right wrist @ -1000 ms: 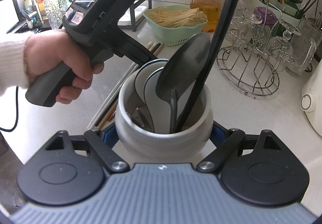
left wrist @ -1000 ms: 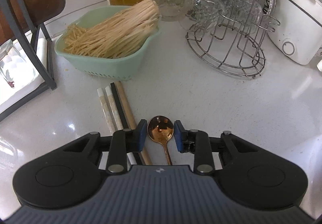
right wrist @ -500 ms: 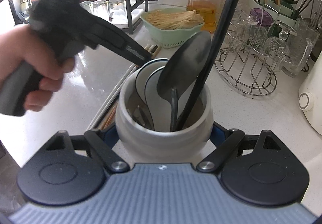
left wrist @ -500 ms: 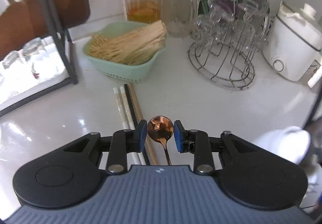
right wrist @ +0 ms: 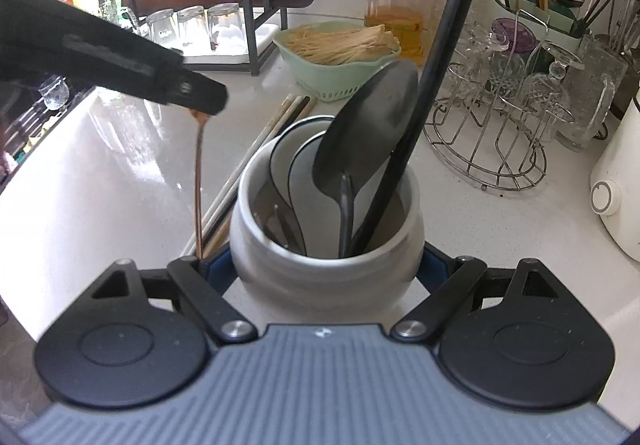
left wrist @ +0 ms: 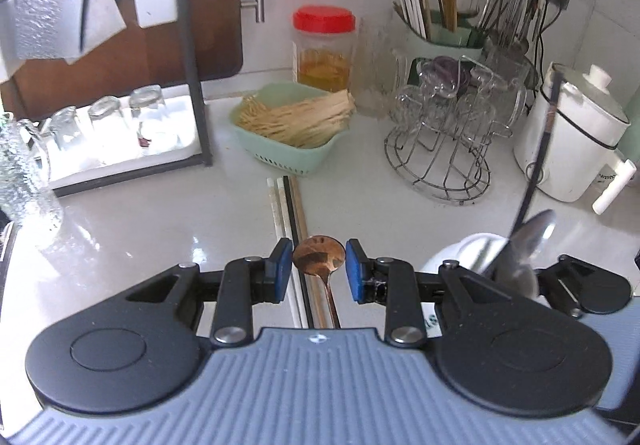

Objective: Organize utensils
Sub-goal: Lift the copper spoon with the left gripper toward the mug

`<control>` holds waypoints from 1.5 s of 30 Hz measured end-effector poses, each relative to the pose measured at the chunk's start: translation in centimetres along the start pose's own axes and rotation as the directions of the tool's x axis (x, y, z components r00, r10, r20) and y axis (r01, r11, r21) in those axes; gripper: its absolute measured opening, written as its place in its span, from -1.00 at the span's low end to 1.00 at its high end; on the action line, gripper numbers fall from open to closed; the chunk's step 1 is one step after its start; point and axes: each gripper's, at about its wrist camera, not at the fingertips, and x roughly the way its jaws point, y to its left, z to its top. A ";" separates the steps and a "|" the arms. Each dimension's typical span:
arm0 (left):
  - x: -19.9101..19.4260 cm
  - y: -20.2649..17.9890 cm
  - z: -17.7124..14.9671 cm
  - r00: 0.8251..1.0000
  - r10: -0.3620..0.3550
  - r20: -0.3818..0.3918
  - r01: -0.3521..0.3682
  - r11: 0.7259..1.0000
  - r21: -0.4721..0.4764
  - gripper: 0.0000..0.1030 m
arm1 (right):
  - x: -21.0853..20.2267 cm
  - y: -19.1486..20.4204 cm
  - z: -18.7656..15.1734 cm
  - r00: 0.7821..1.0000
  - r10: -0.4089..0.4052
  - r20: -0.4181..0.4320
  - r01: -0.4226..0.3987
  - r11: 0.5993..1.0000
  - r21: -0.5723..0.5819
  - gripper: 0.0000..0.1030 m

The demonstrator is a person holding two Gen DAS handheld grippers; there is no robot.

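The left hand-held gripper [left wrist: 319,271] pinches a copper spoon [left wrist: 319,259] by its bowl, the blue pads touching either side, and in the right wrist view the spoon's handle hangs nearly straight down from it, clear of the worktop [right wrist: 100,181]. The right hand-held gripper [right wrist: 326,265] is clamped around the belly of a white ceramic crock [right wrist: 326,241], holding it in place just ahead of its own camera. In the crock stand a dark ladle [right wrist: 368,141], a long black handle [right wrist: 436,85] and 2 pale spoon bowls. Past the left hand-held gripper's tips, 4 chopsticks [left wrist: 286,213] lie side by side on the worktop, waiting their turn.

The step in hand looks like carrying the spoon over to the crock and dropping it in, handle first. To do it well, I would lift until the handle tip clears the crock's rim, then bring it over the open gap at the side of the mouth nearest the left hand-held gripper, away from the ladle. Lower until the handle is well inside before spreading the pads. A grip on a rounded bowl may slip, so move gently and keep the crock steady.
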 end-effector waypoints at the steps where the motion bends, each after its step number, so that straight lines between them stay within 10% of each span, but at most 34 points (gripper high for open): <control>1: -0.4 -0.1 -0.1 1.000 0.003 0.005 -0.003 1.000 -0.002 -0.36 | 0.1 0.0 0.0 1.000 0.000 0.004 0.000 1.000 0.000 0.77; 45: -11.2 -4.9 6.4 0.982 -0.087 0.168 0.077 0.995 0.065 -0.36 | 0.3 0.7 -0.5 0.997 -0.014 0.072 0.013 1.000 0.016 0.77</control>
